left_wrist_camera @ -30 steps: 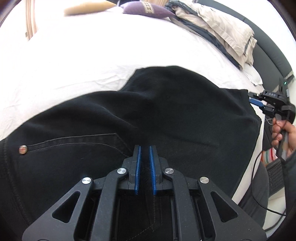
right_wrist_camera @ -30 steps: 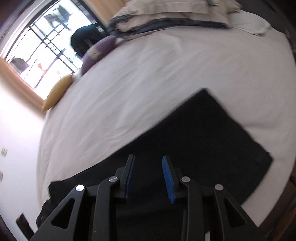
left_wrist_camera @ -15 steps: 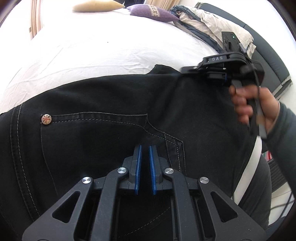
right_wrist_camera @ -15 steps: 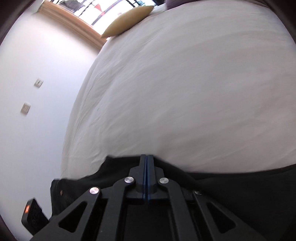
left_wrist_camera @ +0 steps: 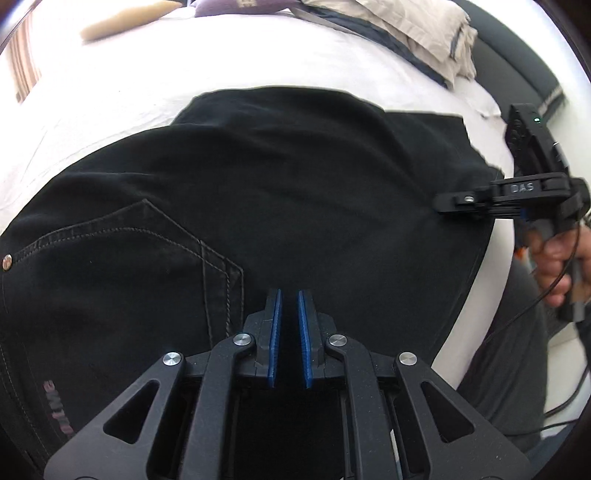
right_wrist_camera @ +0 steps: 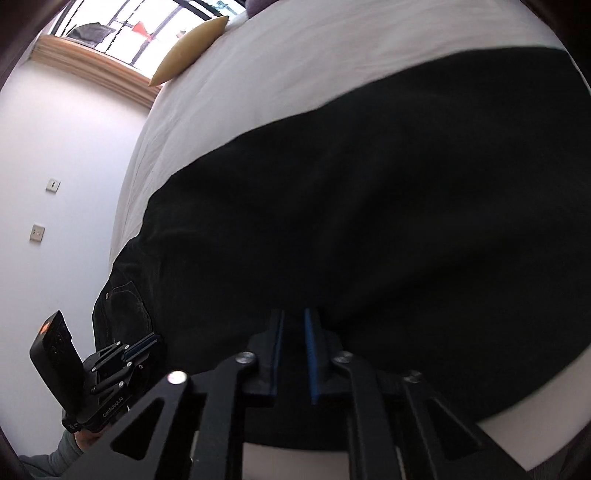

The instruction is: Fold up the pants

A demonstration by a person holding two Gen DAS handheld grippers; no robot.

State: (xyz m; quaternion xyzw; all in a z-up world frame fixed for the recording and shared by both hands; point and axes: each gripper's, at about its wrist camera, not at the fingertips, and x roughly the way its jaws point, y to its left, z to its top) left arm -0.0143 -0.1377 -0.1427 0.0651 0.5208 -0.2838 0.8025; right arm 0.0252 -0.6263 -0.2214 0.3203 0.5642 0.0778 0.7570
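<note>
Black pants (left_wrist_camera: 295, 192) lie folded on a white bed (left_wrist_camera: 184, 66), the back pocket (left_wrist_camera: 129, 258) at the left. They also fill the right wrist view (right_wrist_camera: 369, 203). My left gripper (left_wrist_camera: 290, 295) hovers low over the near edge of the pants, jaws a narrow gap apart with nothing between them. My right gripper (right_wrist_camera: 293, 314) is slightly open and empty over the pants' near edge. It shows in the left wrist view (left_wrist_camera: 443, 203) at the right edge of the pants. The left gripper shows in the right wrist view (right_wrist_camera: 147, 341) at the lower left.
Beige and blue folded bedding (left_wrist_camera: 417, 33) and a purple cushion (left_wrist_camera: 240, 5) lie at the head of the bed. A yellow pillow (right_wrist_camera: 188, 51) lies by the window. A dark headboard (left_wrist_camera: 517, 74) is at the right. A white wall (right_wrist_camera: 55, 147) is at the left.
My right gripper carried a fold of the pants across, let go and opened slightly, and has drawn back to the right edge. The left gripper stayed low over the waist end.
</note>
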